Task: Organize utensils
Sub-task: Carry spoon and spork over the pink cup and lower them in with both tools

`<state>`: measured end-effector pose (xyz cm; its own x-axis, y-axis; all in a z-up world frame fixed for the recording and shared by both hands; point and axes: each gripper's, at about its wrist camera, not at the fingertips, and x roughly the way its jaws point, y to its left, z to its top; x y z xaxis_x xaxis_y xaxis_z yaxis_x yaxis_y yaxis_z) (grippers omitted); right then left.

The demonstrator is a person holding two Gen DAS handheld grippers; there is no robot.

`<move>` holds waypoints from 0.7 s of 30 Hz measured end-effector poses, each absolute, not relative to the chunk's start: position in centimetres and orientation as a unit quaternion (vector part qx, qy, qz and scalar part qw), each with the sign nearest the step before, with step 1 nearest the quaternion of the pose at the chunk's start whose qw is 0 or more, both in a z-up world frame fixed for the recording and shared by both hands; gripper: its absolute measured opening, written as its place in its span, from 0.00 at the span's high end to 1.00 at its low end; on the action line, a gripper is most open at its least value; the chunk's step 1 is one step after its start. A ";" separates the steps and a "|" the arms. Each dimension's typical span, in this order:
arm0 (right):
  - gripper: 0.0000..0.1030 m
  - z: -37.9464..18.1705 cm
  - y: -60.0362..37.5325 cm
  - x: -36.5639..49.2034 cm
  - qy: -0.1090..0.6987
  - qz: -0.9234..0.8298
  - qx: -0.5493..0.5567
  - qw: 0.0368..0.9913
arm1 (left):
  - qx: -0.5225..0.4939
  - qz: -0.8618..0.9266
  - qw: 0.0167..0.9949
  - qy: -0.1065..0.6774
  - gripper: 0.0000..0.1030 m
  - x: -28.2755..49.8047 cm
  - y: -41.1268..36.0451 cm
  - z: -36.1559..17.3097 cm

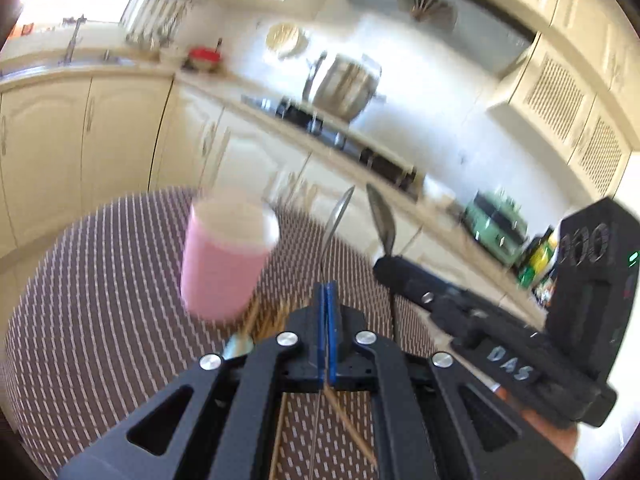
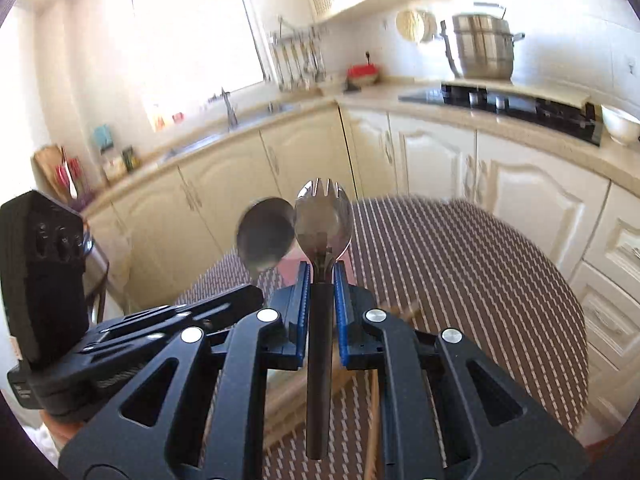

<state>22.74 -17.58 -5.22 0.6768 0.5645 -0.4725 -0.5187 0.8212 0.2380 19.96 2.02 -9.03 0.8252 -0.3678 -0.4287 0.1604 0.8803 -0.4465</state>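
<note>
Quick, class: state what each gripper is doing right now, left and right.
Left gripper: shut on a spoon, seen edge-on.
Right gripper: shut on a spork, gripped by its handle, head upward.

You face cream cabinets (image 2: 436, 160) under a pale counter (image 2: 372, 98), with a sunlit window (image 2: 192, 28) above the sink (image 2: 240, 118).
</note>
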 end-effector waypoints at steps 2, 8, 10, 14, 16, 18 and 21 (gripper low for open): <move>0.88 -4.3 -17.0 23.8 0.259 0.299 0.055 0.917 | -0.198 -0.137 0.943 0.228 0.99 20.8 2.9 -7.7; 0.88 -2.4 -14.7 27.2 0.211 0.295 0.083 0.928 | -0.203 -0.133 0.960 0.136 0.99 23.6 4.9 -4.8; 0.88 -2.2 -13.9 28.5 0.200 0.293 0.086 0.931 | -0.197 -0.119 0.967 0.108 0.98 24.6 5.2 -4.3; 0.88 -2.3 -12.9 30.7 0.187 0.291 0.104 0.933 | -0.193 -0.103 0.973 0.077 0.98 26.8 5.4 -3.8; 0.88 -2.4 -12.6 31.9 0.183 0.288 0.114 0.933 | -0.197 -0.091 0.974 0.061 0.98 27.7 5.8 -3.9; 0.88 -2.9 -12.3 32.7 0.184 0.288 0.124 0.932 | -0.198 -0.085 0.975 0.056 0.98 28.6 5.9 -4.2; 0.88 -4.0 -11.7 33.7 0.182 0.284 0.130 0.932 | -0.201 -0.076 0.975 0.059 0.98 30.0 6.4 -4.9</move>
